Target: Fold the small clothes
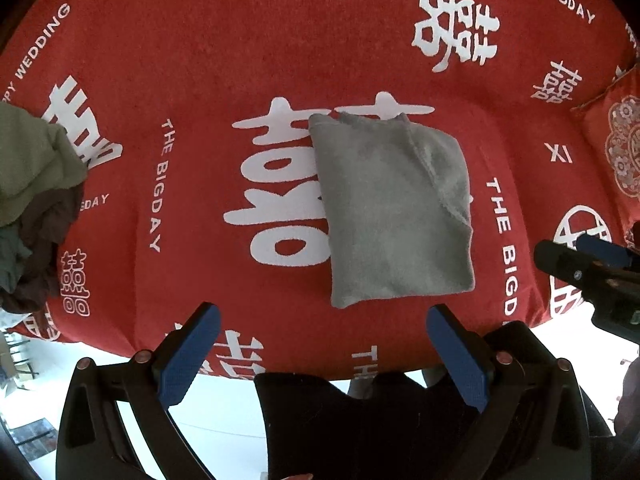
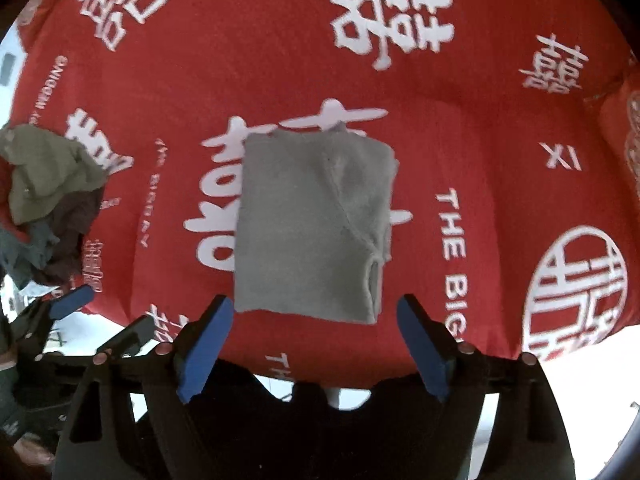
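Folded grey fleecy cloth garment [image 1: 394, 208], rough rectangle, lies flat near middle of the red bed cover w/ white printed characters & "THE BIGDAY" lettering [image 1: 240, 40]; its long sides run away from the cameras, near short edge close to the front edge of the cover. One flap is folded over along its right side, w/ a stitched hem showing, seen in right wrist view too [image 2: 312, 224]. Left claw [image 1: 320, 320] hangs above the near edge of the cover, blue-padded fingers [image 1: 190, 354] spread wide, nothing between them, not touching the garment; the grey piece sits just beyond & between the tips in view. Right claw [image 2: 316, 312] likewise wide apart, empty, blue pads clear of the fabric, garment's near edge seen between its tips. Right claw also shows at right edge of left wrist view [image 1: 592, 264], well to the right of the garment. Left claw appears at lower left of right wrist view [image 2: 72, 300]. Heap of unfolded small clothes, olive green on top w/ dark brown & teal pieces under it [image 1: 36, 184], sits at the left side of the cover, well apart from the folded piece. Red patterned cushion [image 1: 616, 148] at far right. White floor [image 1: 224, 412] visible below the cover's front edge.
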### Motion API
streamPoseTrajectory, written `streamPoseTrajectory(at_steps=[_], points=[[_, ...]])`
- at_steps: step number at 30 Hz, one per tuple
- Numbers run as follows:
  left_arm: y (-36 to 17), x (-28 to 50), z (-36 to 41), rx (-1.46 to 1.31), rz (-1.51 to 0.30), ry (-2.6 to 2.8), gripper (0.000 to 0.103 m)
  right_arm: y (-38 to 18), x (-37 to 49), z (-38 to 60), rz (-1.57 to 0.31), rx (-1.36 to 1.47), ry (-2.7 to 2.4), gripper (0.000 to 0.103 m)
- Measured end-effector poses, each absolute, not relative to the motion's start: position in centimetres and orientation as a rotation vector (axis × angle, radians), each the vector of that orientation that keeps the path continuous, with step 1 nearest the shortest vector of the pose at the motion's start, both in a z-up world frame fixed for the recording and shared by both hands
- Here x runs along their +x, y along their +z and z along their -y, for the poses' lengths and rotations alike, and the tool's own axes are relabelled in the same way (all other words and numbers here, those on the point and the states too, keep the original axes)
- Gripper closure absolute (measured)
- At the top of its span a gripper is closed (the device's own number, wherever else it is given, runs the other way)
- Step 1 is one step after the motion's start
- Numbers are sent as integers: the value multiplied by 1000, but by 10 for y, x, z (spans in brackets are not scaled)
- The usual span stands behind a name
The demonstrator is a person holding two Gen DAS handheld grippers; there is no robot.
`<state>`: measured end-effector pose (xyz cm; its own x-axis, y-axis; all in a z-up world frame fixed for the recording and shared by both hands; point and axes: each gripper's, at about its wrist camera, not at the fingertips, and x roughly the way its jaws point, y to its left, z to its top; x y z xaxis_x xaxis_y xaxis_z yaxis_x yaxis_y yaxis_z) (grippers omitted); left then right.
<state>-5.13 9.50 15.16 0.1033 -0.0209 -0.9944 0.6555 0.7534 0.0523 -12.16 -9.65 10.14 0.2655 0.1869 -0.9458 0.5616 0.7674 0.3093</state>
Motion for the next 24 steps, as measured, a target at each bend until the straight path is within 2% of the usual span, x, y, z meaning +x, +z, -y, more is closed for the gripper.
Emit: streamPoseTrajectory(at_steps=[16, 24], points=[[156, -47, -90, 525, -1376, -514, 0, 120, -122, 103, -1299, 685, -336, 17], [151, -50, -98, 492, -1390, -462, 0, 111, -124, 101, -1307, 701, -350, 17]])
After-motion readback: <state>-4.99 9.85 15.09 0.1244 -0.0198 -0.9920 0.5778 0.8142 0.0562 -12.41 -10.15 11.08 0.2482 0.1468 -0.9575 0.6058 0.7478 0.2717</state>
